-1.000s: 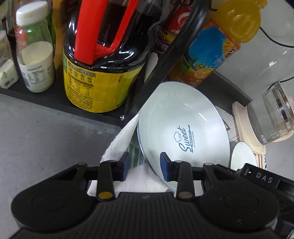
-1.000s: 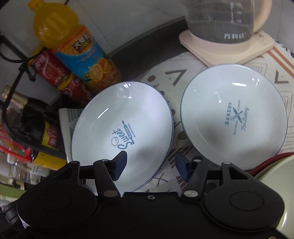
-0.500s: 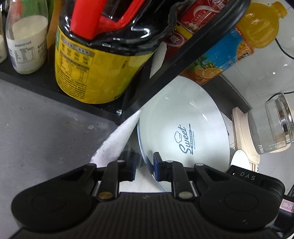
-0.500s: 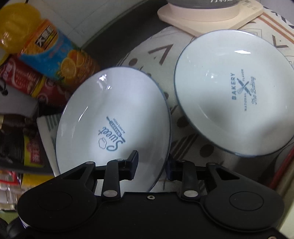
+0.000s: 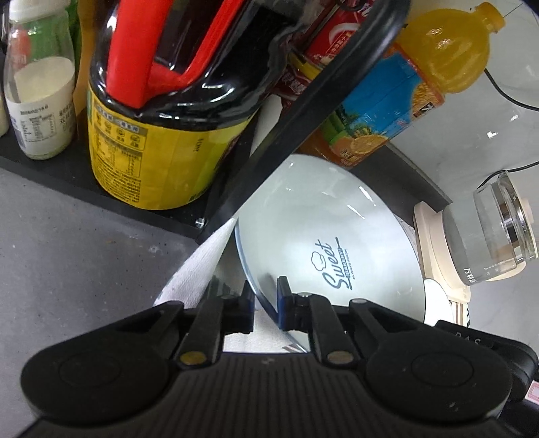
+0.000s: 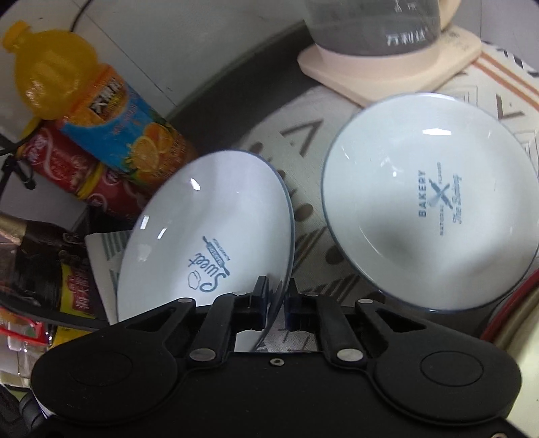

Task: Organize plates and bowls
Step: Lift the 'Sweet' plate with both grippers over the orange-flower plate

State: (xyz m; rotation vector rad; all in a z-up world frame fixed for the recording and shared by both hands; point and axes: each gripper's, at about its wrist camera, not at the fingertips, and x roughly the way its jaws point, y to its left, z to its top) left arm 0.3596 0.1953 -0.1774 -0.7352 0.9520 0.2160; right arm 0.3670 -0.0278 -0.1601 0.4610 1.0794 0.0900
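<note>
- Two grippers are seen pinching the same white "Sweet" plate (image 5: 323, 236) by its blue-lined rim, one from each side; the plate is held tilted above a patterned cloth (image 6: 303, 158).
- Left gripper (image 5: 264, 305): its blue-padded fingers are closed on the plate's near edge, at about 6 o'clock in the left wrist view, one finger over the face and one under it.
- Right gripper (image 6: 274, 303): its fingers are clamped on the plate's edge at about 5 o'clock of the plate in the right wrist view.
- At 3 o'clock of the held plate, in the right wrist view, a second plate printed "BAKERY" (image 6: 427, 202) is shown lying just beside it on the cloth, the two rims close but apart.
- At 12 o'clock of the second plate, a glass kettle (image 6: 374, 23) is seen standing on a cream base (image 6: 387, 70).
- At 10 o'clock of the held plate, an orange juice bottle (image 6: 84, 97) is pictured lying above a red-wrapped bottle (image 6: 67, 168).
- In the left wrist view, a dark jug with a red handle and yellow label (image 5: 168, 111) and a milk bottle (image 5: 40, 84) are shown on a black shelf (image 5: 67, 168) at 10 o'clock.
</note>
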